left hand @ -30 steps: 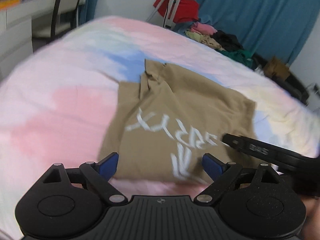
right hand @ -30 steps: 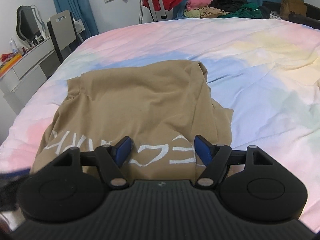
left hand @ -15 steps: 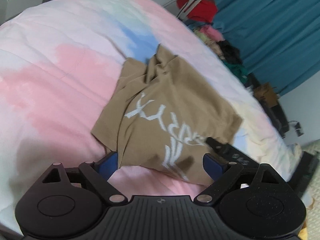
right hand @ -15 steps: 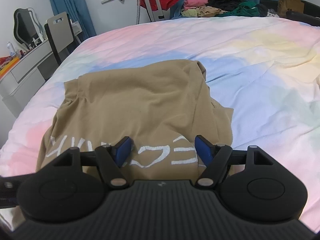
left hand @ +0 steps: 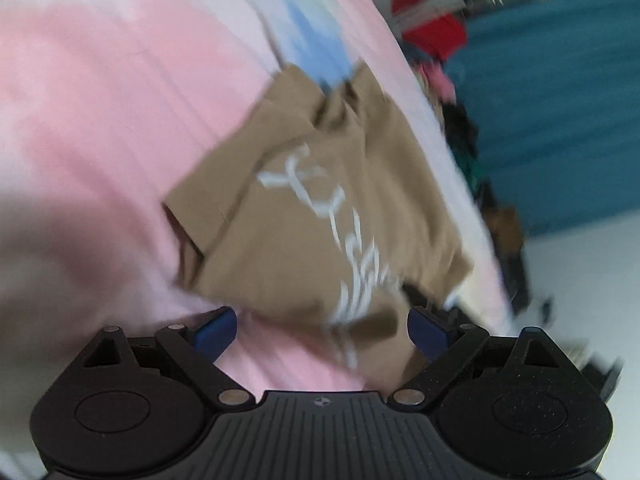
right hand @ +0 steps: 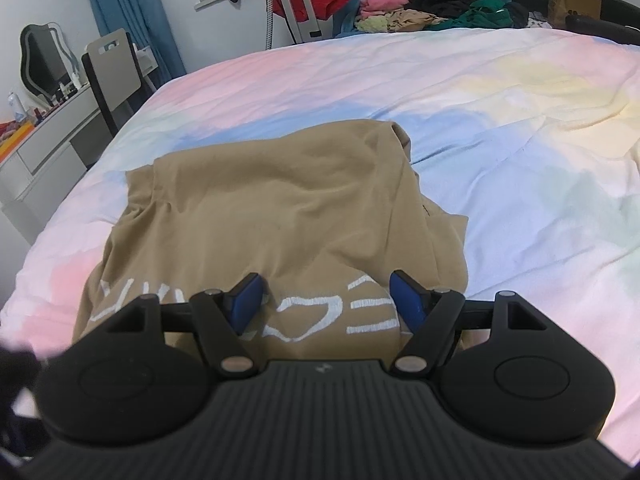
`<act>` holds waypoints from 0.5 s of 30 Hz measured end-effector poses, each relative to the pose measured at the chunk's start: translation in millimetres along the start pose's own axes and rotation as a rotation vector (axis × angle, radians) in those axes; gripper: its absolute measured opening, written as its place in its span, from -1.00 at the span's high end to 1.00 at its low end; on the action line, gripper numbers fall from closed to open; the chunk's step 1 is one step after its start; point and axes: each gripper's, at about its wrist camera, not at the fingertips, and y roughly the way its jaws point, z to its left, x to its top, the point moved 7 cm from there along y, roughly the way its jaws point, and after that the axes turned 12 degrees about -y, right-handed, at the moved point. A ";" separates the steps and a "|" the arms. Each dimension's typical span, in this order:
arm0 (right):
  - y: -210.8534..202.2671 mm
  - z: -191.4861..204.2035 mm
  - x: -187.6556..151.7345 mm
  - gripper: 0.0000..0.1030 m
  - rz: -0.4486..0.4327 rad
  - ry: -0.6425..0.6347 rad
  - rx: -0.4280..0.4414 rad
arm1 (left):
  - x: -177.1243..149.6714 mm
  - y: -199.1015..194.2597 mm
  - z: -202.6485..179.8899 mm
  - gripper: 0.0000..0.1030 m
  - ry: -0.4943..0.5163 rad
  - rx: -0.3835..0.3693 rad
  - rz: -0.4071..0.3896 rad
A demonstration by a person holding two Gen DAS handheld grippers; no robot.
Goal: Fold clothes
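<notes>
Tan cotton filled the left wrist view: the T-shirt (left hand: 320, 216) lay partly folded on a pastel bedspread (left hand: 100, 120) of pink, white and blue. The picture was smeared, so the white lettering (left hand: 352, 264) across the shirt could not be read. The left gripper (left hand: 322, 330) had its blue pads spread wide with nothing pinched; the shirt's near edge sat just ahead of them.

Over to the right wrist view, sharper. The right gripper (right hand: 324, 300) stood wide apart too, its pads over the shirt's near hem, gripping nothing. White angular characters ran along that hem, seen upside down and not legible. Beyond the bed, a clothes pile (right hand: 432, 12) and a grey chair (right hand: 112, 64).
</notes>
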 end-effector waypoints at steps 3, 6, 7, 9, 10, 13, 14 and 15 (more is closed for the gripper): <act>-0.3 -0.1 0.0 -0.42 -0.002 0.006 0.000 | 2.0 -10.0 -11.0 -0.78 0.031 -0.061 -0.036; -1.2 -1.5 0.2 -0.42 -0.005 0.022 0.004 | -1.2 -17.9 -24.7 -0.78 0.081 -0.126 -0.062; -1.8 -2.3 0.0 -0.42 -0.007 0.031 0.007 | -2.4 -20.4 -29.3 -0.78 0.098 -0.148 -0.071; -2.6 -3.6 -0.4 -0.40 -0.008 0.048 0.014 | -3.3 -17.2 -28.4 -0.78 0.102 -0.135 -0.071; -2.9 -3.8 -0.6 -0.40 -0.006 0.054 0.019 | -3.2 -12.5 -24.2 -0.78 0.093 -0.107 -0.062; -3.7 -4.3 -0.6 -0.40 -0.006 0.061 0.024 | 1.0 0.5 -8.2 -0.48 0.043 -0.034 -0.038; -3.7 -4.3 -0.7 -0.40 -0.006 0.060 0.022 | 3.4 4.6 -2.0 -0.43 0.021 -0.012 -0.031; -3.9 -4.3 -0.6 -0.39 -0.007 0.060 0.022 | 5.7 6.0 0.2 -0.38 0.004 -0.011 -0.030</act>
